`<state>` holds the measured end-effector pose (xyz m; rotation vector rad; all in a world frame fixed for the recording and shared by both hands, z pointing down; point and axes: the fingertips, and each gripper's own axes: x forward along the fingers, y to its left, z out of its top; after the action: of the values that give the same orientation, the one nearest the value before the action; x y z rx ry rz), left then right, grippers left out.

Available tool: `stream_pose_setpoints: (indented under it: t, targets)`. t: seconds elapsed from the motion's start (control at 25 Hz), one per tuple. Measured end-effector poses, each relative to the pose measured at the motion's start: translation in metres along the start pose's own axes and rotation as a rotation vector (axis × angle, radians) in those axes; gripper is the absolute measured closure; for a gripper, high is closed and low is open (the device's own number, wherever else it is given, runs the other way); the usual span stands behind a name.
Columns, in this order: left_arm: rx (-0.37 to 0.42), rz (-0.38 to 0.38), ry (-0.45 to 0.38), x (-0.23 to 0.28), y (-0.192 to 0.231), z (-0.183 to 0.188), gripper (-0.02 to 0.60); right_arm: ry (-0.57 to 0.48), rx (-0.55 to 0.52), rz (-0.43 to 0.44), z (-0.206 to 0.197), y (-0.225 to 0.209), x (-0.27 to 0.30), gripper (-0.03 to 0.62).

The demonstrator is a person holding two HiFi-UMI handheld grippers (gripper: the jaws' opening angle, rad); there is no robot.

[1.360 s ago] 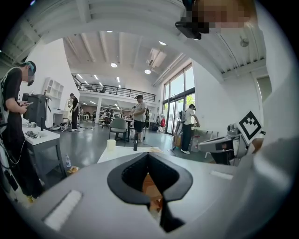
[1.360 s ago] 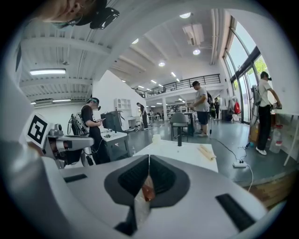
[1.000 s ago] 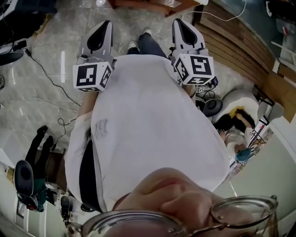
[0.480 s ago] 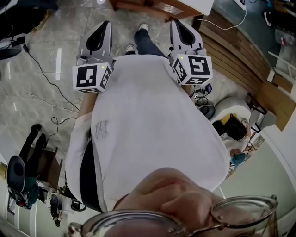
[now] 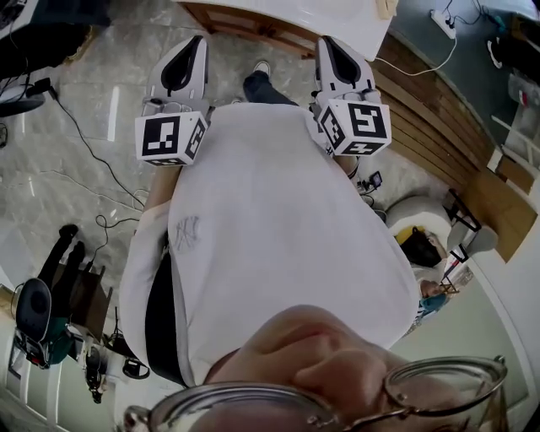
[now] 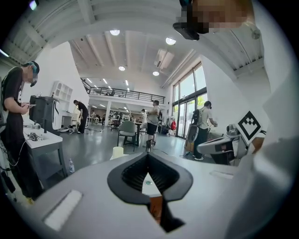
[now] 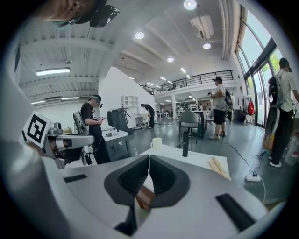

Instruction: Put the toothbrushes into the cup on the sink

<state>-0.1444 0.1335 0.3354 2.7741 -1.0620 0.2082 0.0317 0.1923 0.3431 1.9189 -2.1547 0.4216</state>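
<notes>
A white counter (image 5: 337, 15) on a wooden base lies ahead at the top of the head view. On it the right gripper view shows a white cup (image 7: 156, 142), a black faucet (image 7: 185, 144) and pale wooden toothbrushes (image 7: 218, 167) lying flat to the right. The cup (image 6: 117, 151) and faucet (image 6: 148, 145) also show in the left gripper view. My left gripper (image 5: 196, 42) and right gripper (image 5: 325, 42) are held side by side in front of my body, short of the counter. The left gripper (image 6: 148, 156) and the right gripper (image 7: 149, 158) are both shut and hold nothing.
Cables (image 5: 93, 143) trail over the marble floor at left. A slatted wooden wall (image 5: 439, 110) runs along the right. A power strip (image 7: 253, 178) lies on the floor by the counter. A person (image 6: 14, 116) stands at a desk on the left; others stand farther back.
Both grippers have travelled forward with my body. The white counter has come into the top of the head view, and the floor has slid backward beneath me.
</notes>
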Motion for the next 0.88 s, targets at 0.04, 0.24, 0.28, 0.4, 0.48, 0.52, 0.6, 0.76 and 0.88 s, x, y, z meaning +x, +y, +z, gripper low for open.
stream_pose_setpoints:
  t: [0.04, 0.24, 0.28, 0.4, 0.48, 0.52, 0.6, 0.76, 0.88]
  targets:
    - [0.002, 0.001, -0.003, 0.012, -0.001, 0.005, 0.572, -0.006, -0.002, 0.002, 0.006, -0.01, 0.006, 0.583]
    - [0.005, 0.002, -0.007, 0.061, -0.008, 0.02, 0.572, -0.024, -0.003, 0.011, 0.026, -0.051, 0.029, 0.585]
    - [0.007, 0.0, -0.008, 0.069, -0.009, 0.022, 0.573, -0.023, -0.001, 0.013, 0.026, -0.056, 0.033, 0.585]
    - [0.016, -0.006, -0.013, 0.091, -0.012, 0.026, 0.573, -0.021, 0.007, 0.013, 0.025, -0.073, 0.043, 0.583]
    - [0.023, -0.009, -0.017, 0.103, -0.016, 0.028, 0.572, -0.024, 0.012, 0.008, 0.025, -0.085, 0.045, 0.585]
    - [0.025, -0.009, -0.019, 0.109, -0.019, 0.029, 0.572, -0.027, 0.014, 0.005, 0.025, -0.09, 0.045, 0.585]
    - [0.03, -0.013, -0.02, 0.118, -0.024, 0.029, 0.572, -0.028, 0.021, -0.003, 0.024, -0.101, 0.044, 0.585]
    - [0.046, -0.04, -0.003, 0.13, -0.029, 0.027, 0.574, -0.018, 0.035, -0.013, 0.017, -0.112, 0.046, 0.585]
    - [0.054, -0.053, 0.011, 0.133, -0.026, 0.024, 0.572, -0.012, 0.052, -0.022, 0.011, -0.111, 0.047, 0.585]
